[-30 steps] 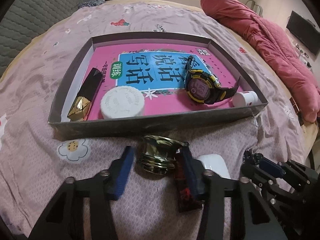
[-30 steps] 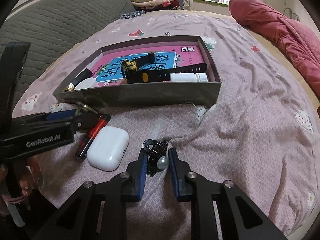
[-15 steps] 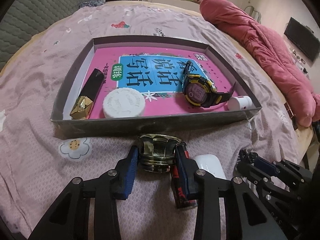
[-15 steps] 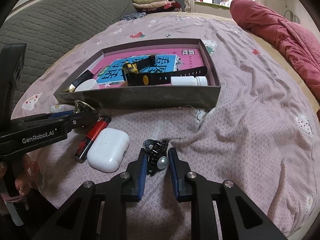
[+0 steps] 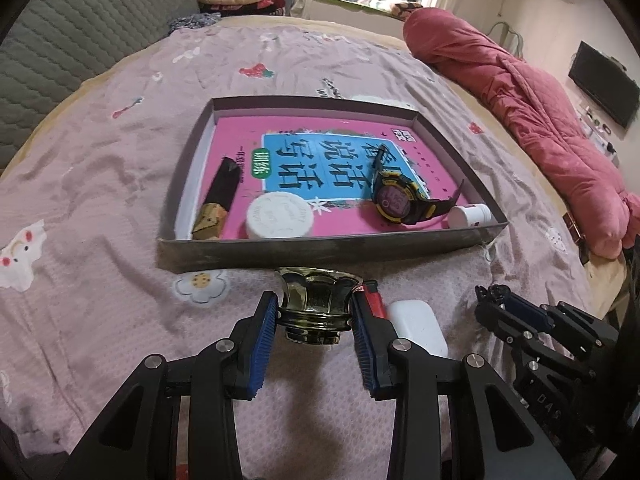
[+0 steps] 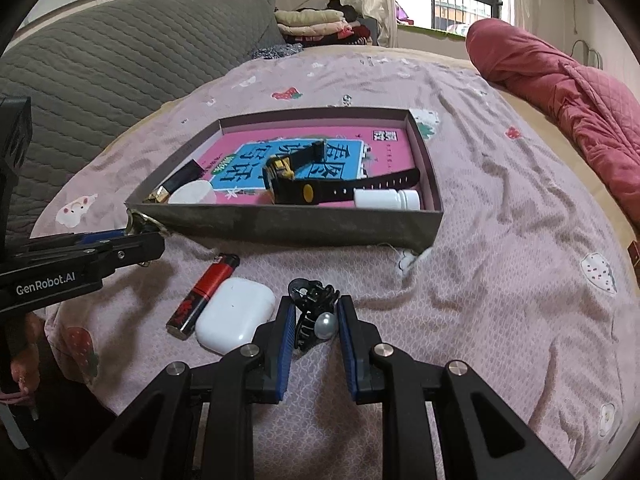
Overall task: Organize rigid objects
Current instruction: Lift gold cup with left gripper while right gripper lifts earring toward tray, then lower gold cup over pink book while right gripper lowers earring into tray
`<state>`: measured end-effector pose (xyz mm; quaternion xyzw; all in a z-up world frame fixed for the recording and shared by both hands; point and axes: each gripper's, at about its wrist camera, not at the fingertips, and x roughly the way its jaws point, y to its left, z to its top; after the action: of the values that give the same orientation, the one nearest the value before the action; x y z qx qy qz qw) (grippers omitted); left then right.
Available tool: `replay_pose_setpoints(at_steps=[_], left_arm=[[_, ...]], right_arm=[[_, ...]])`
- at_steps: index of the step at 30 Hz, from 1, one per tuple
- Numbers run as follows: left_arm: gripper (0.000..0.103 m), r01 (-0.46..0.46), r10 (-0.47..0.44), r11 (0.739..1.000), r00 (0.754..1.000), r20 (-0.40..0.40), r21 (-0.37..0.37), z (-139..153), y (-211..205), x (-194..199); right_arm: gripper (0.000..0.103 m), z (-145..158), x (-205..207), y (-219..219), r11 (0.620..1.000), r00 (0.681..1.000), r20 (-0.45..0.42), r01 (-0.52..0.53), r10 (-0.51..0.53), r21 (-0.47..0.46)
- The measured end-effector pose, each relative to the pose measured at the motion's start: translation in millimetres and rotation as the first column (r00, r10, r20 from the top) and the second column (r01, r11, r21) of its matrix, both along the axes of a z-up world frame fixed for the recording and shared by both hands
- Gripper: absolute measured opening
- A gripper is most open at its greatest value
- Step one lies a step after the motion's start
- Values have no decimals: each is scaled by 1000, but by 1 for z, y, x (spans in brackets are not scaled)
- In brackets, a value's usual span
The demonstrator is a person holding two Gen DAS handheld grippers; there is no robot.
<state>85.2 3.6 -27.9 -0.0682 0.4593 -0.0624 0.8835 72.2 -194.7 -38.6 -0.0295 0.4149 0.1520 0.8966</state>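
Observation:
My left gripper (image 5: 313, 312) is shut on a shiny brass crown-shaped cap (image 5: 316, 292), held just above the bedspread in front of the near wall of the dark grey box (image 5: 320, 248). In the right wrist view that cap (image 6: 140, 220) shows at the box's near left corner. My right gripper (image 6: 316, 312) is shut on a black hair claw clip (image 6: 310, 300) with a pearl, low over the bed. A red and black lighter (image 6: 204, 292) and a white earbud case (image 6: 234, 314) lie between the two grippers.
The box (image 6: 300, 224) holds a pink book, a black and yellow watch (image 5: 396, 200), a white round lid (image 5: 279, 216), a small white bottle (image 5: 468, 216) and a black and gold stick (image 5: 216, 200). A red quilt (image 5: 540, 112) lies along the bed's right side. A grey headboard stands at left.
The left jaws closed on the brass cap and lifted it off the bedspread, nearer the box. The right gripper has kept still with the hair clip.

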Motion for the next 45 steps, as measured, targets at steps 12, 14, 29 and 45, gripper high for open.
replay_pose_setpoints(at_steps=[12,14,29,45], left_arm=[[38,-12,11,1000,999,44,14,23,5,-6],[38,-11,10,1000,998,54,13,27,5,-7],[38,-26,23,999,995,100,32,41,11,-6],[38,-71,69,997,990,120,10,45,30,24]], right_arm=[[21,18,0,-4,1000,997,70,12,-14,24],[21,21,1,-6,999,997,80,21,-23,34],[21,37,12,-10,996,990,138,32,-42,79],[21,39,41,-14,992,988,140,50,-66,114]])
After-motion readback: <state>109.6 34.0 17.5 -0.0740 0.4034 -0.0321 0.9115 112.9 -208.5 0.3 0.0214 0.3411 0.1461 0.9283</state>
